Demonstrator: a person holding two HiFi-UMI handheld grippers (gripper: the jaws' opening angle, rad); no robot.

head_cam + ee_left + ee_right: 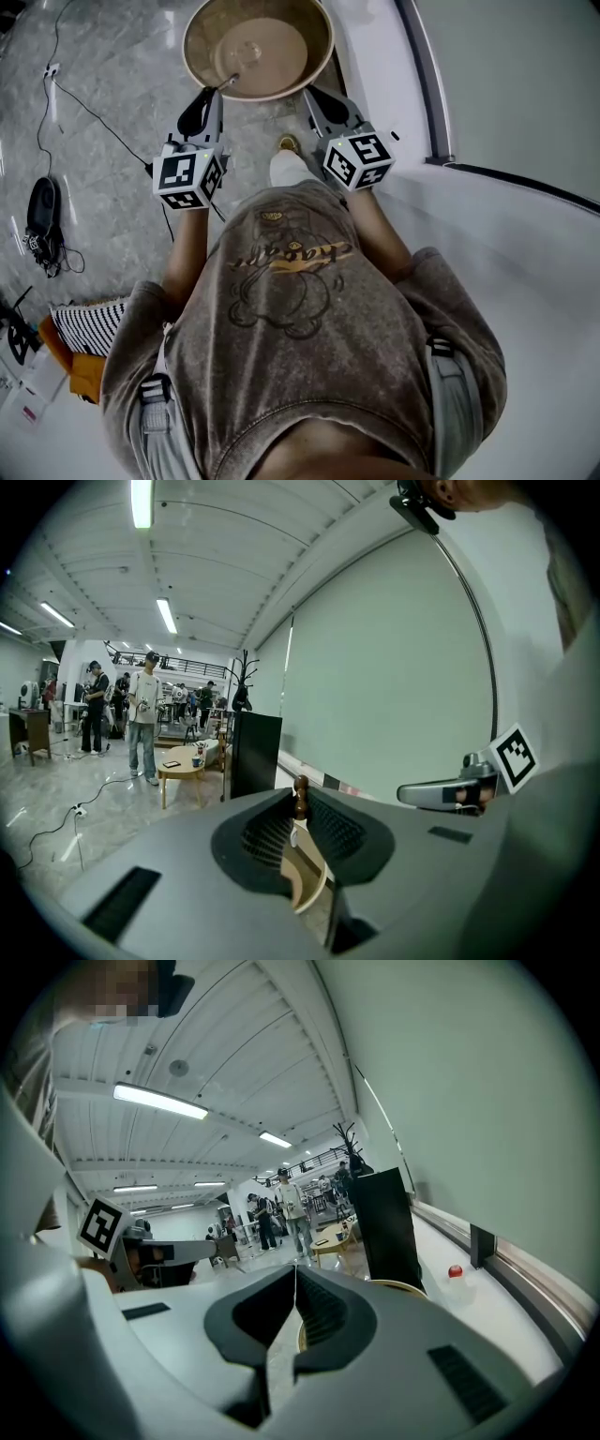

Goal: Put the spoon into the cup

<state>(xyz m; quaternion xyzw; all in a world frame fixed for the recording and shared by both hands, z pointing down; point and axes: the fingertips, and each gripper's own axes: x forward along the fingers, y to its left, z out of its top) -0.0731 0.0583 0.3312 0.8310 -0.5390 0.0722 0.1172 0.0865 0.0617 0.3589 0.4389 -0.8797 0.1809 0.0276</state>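
Spoon (301, 797): held by the left tongs (212, 97), whose jaws were closed onto its stem. In the left gripper view its dark knobbed end stood up past the tips. In the head view a thin pale end appeared to reach over the near rim of the round table (281, 52).

Right tongs (295, 1274): jaws closed tip to tip with nothing between them. They were held just short of the same rim, to the right of the left tongs.

Edges and open room:
- Grey marble floor (112, 84) spread wide to the left and was crossed by a thin black cable (94, 117).
- A white wall (525, 94) with a curved dark rail (417, 75) ran close beside the right tongs.
- Between the two tongs lay a strip of floor with a small brass fitting (288, 143).
- In the right gripper view a black panel (384, 1227) stood just behind the table's rim.

Hidden or unclear:
- The table's far edge was cut off by the top of the head view.
- The spoon's bowl was not visible inside the tongs.
- The person's brown shirt (300, 309) covered the floor below.
- A small red-topped thing (455, 1270) on the white ledge was too small to name.
- A striped cloth (89, 323) at the lower left was partly hidden behind the arm.
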